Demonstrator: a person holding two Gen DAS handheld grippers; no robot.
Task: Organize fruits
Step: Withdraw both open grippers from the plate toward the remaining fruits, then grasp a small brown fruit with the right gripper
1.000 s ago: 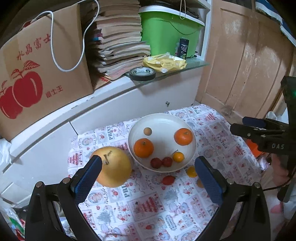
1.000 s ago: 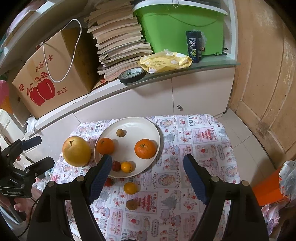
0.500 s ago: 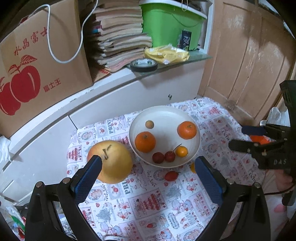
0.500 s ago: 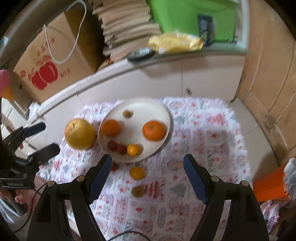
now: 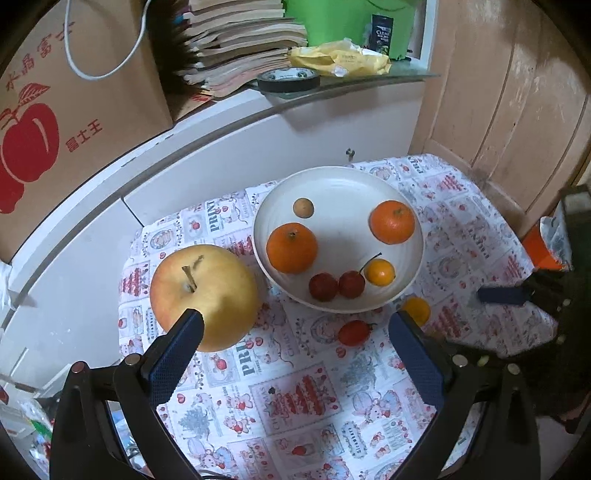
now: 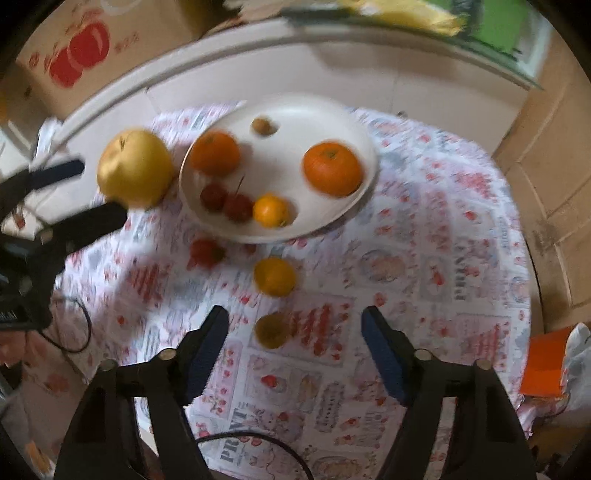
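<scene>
On cardboard box (image 5: 74,110): 富士王 | bottle (image 5: 382,35): CLEAR | tablecloth (image 5: 258,369): PRINT

1. The round white plate (image 5: 410,284) sits on the printed tablecloth (image 5: 288,402), with the big yellow pear-like fruit (image 5: 203,295) just left of it.
2. In the plate – two oranges (image 5: 291,247), a small brown nut-like fruit (image 5: 303,208) behind them, two red berries (image 5: 324,287) and a tiny yellow-orange kumquat (image 5: 379,272) up front.
3. On the cloth in front of the plate – a small red tomato-like fruit (image 5: 353,332) and another little yellow-orange fruit (image 5: 416,311).
</scene>
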